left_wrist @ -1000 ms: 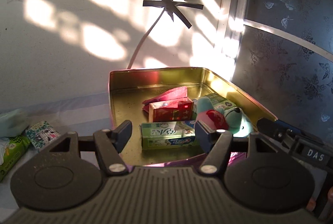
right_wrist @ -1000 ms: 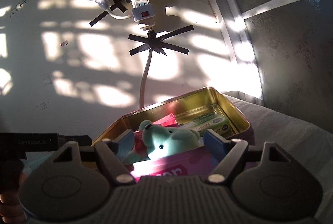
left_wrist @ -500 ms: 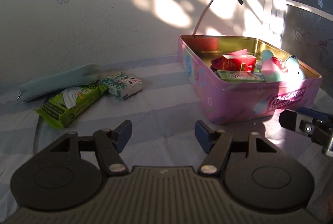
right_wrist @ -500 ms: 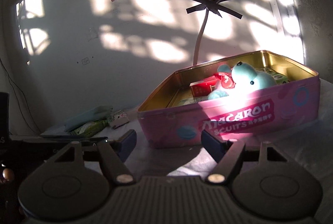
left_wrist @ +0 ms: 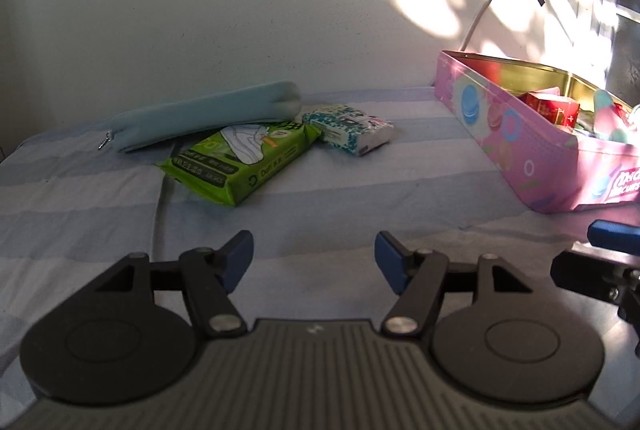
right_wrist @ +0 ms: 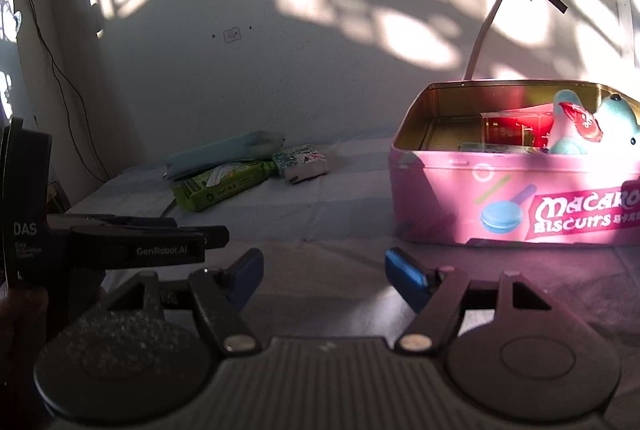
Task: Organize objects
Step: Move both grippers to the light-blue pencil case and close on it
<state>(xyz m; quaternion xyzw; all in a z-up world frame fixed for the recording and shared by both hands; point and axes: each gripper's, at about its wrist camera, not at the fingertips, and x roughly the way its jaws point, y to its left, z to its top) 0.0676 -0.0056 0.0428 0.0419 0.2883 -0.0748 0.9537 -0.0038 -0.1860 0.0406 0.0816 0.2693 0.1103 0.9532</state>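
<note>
A blue-and-white striped cloth-covered surface (left_wrist: 320, 198) runs back to a white wall dappled with sunlight. At its right stands a pink rectangular biscuit tin (right_wrist: 516, 198) with a gold inner wall, printed with macaron pictures and the words "MACARON BISCUITS" on its long side. Inside it lie a red cardboard box (right_wrist: 516, 128), a teal plush toy with a red patch (right_wrist: 592, 130), and a flat greenish carton that only peeks over the rim. Well to the left of the tin, three things sit together on the cloth: a long pale-teal soft zip pouch (left_wrist: 208, 114) at the back, a bright green plastic wipes pack (left_wrist: 240, 160) overlapped at its far edge by the pouch, its print too small to read, and a small teal-patterned tissue packet (left_wrist: 348, 128) just beside the pack's right end. The left claw (left_wrist: 314, 258) hangs low over bare cloth with its blue-padded fingers spread wide and nothing between them; its black body reads "GenRobot.AI" and "DAS" in the right wrist view. The right claw (right_wrist: 324, 276) is likewise spread wide and holds nothing, near the tin's front left corner
</note>
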